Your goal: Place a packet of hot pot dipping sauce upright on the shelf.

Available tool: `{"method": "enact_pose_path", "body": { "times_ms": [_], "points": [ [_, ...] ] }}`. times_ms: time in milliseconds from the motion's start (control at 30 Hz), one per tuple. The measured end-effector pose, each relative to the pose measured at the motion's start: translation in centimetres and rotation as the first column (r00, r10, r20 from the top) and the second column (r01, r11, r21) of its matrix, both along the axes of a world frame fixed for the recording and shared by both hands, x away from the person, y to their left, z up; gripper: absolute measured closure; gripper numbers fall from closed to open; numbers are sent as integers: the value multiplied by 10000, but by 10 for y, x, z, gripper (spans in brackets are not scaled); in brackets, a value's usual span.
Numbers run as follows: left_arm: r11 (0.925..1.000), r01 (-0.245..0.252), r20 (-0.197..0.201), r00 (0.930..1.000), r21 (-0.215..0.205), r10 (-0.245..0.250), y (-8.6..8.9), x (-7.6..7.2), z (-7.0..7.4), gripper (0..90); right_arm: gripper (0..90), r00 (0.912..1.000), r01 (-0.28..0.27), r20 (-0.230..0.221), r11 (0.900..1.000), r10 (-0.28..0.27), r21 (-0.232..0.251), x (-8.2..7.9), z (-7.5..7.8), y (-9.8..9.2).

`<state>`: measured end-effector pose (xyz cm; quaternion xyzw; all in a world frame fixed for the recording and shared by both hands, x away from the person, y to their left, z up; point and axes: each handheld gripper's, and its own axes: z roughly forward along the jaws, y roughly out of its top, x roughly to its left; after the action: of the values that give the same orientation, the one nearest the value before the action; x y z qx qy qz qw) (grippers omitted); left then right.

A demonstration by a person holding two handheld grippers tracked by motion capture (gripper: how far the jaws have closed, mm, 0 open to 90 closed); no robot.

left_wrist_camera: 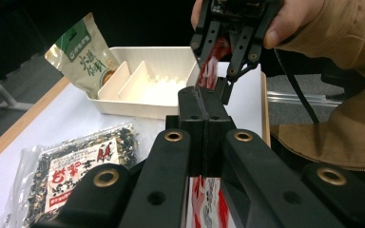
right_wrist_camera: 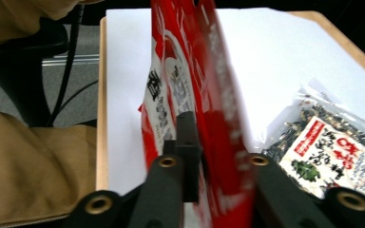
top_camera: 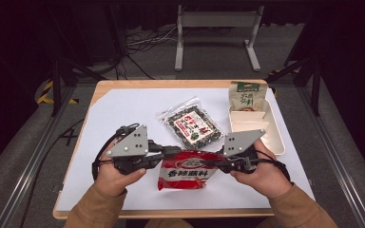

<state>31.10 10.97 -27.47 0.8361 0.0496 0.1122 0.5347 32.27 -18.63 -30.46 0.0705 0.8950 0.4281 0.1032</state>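
A red snack packet (top_camera: 188, 170) hangs upright over the front of the white sheet, held by its top edge from both ends. My left gripper (top_camera: 175, 152) is shut on the packet's left corner, and in the left gripper view its jaws (left_wrist_camera: 203, 107) meet flat on the red film (left_wrist_camera: 207, 204). My right gripper (top_camera: 211, 163) is shut on the packet's right corner. In the right gripper view the red packet (right_wrist_camera: 209, 95) stands edge-on between the jaws (right_wrist_camera: 208, 137) and hides most of the right jaw. The left gripper view also shows my right gripper (left_wrist_camera: 222, 66) farther off, pinching the packet.
A clear packet of dark mixed grains (top_camera: 193, 124) lies flat in the middle of the sheet. At the right stands a white divided tray (top_camera: 276, 137), with a green-topped pouch (top_camera: 247, 96) leaning in its far end. The wooden table edge (top_camera: 171, 213) runs just below my hands.
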Motion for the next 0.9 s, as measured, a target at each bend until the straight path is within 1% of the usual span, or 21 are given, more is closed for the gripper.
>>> {"method": "enact_pose_path", "body": {
  "times_ms": [33,133,167,200,400,467,533,600,633,667,733,767,900],
  "points": [
    [10000,-8,-33,10000,-65,7,0,0,0,900,861,10000,-7,80,10000,7,-44,0,1,0],
    [9998,60,-91,9999,-171,-62,2,1,0,900,877,9999,53,117,10000,-52,-23,-1,5,0],
    [9997,120,-229,9997,-225,-126,2,1,0,900,877,9999,82,93,10000,-82,-7,-1,5,0],
    [9997,109,-192,9998,-200,-113,2,2,-1,899,878,9999,108,34,9999,-108,-25,-1,7,-1],
    [9996,-69,-395,9992,-266,58,2,5,-4,878,882,9995,244,-182,9997,-245,-55,-1,13,-3],
    [9995,-162,-419,9990,-288,150,3,6,-4,841,882,9993,265,-254,9996,-266,-17,-2,17,-4],
    [9991,-301,-498,9983,-292,286,3,8,-5,764,882,9994,274,-222,9996,-274,2,-2,20,-6],
    [9985,-475,-539,9975,-276,459,3,9,-6,673,882,9993,302,-199,9995,-303,-77,-2,22,-8],
    [9980,-552,-620,9967,-323,531,4,10,-6,625,882,9993,332,-182,9994,-334,-88,-2,23,-9],
    [9978,-578,-652,9963,-333,556,4,11,-7,574,882,9993,344,-102,9993,-346,-137,-1,25,-11],
    [9975,-511,-826,9955,-486,469,7,14,-8,509,882,9991,420,-34,9990,-421,-171,-1,27,-15],
    [9970,-550,-832,9953,-549,503,8,15,-8,479,882,9989,475,6,9987,-474,-180,0,29,-17],
    [9936,-1064,-754,9918,-367,1034,13,19,-12,411,882,9981,615,57,9981,-615,-80,3,36,-27]
  ]
}}
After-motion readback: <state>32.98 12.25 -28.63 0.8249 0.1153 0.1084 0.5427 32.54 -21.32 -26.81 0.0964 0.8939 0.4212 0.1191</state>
